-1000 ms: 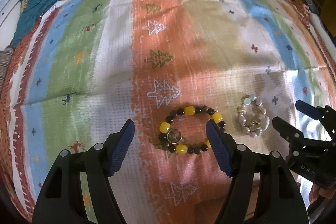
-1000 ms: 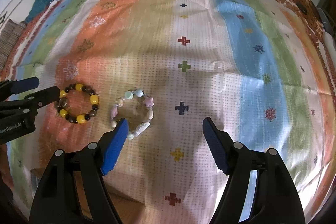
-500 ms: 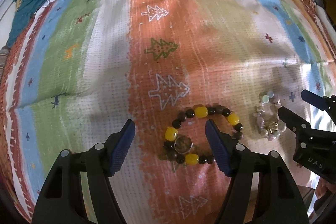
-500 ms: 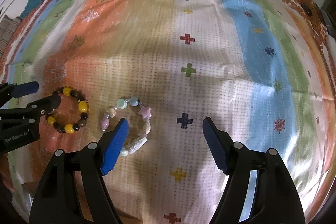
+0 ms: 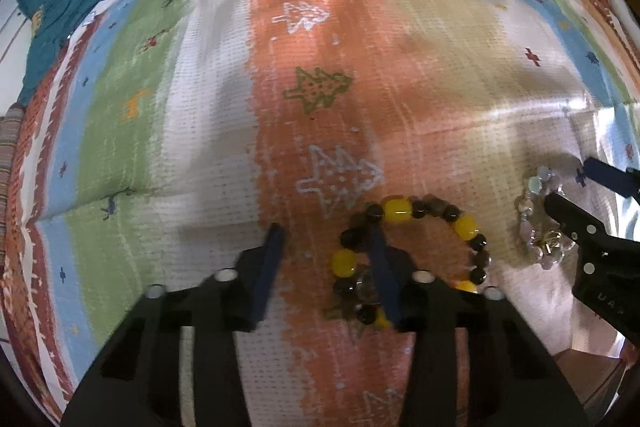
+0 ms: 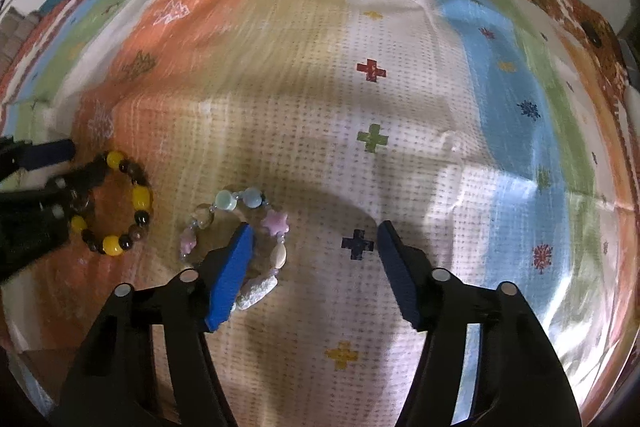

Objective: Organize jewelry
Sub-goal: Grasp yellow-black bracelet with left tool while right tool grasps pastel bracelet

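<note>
A broad woven cloth (image 5: 224, 131) striped in orange, white, green, blue and tan, printed with little trees and crosses, covers the surface, and a crumpled teal fabric piece (image 5: 68, 3) lies at its far left corner. On the orange stripe rests a bracelet of yellow and dark brown round beads (image 5: 412, 259), and just beside it, on the white stripe, a bracelet of pale pastel beads with a pink star (image 6: 240, 239); the two are near but apart. Both look light and limp, strung so the ring will sag and fold once lifted; the beads seem hard and smooth, so a pinch across the strand between beads, or over one fat bead, should hold better than a squeeze on the whole loop. The left tool (image 5: 326, 269) points steeply down at the cloth, its jaws closing, its right finger planted inside the yellow-and-brown ring and its left finger outside, so the ring's near-left strand lies between them; the pads do not yet look pressed on it. The right tool (image 6: 316, 267) also points steeply down, its jaws closing and still apart, its left finger inside the pastel ring, the ring's right-hand side between the fingers, untouched as far as can be seen
</note>
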Available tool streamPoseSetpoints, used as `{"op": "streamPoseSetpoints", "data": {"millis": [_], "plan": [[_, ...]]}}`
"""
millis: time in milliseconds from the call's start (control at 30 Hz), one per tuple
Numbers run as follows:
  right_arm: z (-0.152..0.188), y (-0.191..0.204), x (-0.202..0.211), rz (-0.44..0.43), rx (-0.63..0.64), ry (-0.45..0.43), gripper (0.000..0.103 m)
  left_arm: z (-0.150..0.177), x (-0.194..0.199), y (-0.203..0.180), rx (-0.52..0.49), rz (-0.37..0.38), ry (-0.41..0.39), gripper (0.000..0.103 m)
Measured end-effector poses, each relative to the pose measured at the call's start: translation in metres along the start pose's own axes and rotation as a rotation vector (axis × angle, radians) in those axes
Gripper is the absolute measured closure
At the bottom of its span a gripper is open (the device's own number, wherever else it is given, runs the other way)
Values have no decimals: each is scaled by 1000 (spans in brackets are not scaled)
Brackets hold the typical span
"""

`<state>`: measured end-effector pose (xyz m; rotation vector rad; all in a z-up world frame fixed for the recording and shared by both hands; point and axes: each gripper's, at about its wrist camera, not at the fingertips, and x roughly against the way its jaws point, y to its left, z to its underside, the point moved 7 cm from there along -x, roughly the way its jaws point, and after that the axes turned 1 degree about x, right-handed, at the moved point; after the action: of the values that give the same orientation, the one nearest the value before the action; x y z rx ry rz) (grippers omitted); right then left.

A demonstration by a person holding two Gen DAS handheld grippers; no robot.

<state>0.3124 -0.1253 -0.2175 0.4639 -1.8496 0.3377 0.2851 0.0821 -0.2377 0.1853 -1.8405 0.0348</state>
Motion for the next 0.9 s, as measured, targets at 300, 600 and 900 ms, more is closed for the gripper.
{"op": "streamPoseSetpoints", "data": {"millis": [300,600,900], "plan": [[2,2,4,-21,12,-6,94,-1,1,8,18,-7,-6,92],[0,2,16,-33,4,-30,94,0,12,5,25,3,-20,93],[-5,6,55,-122,-40,-112,94,-3,53,-9,41,105,-103,93]]}}
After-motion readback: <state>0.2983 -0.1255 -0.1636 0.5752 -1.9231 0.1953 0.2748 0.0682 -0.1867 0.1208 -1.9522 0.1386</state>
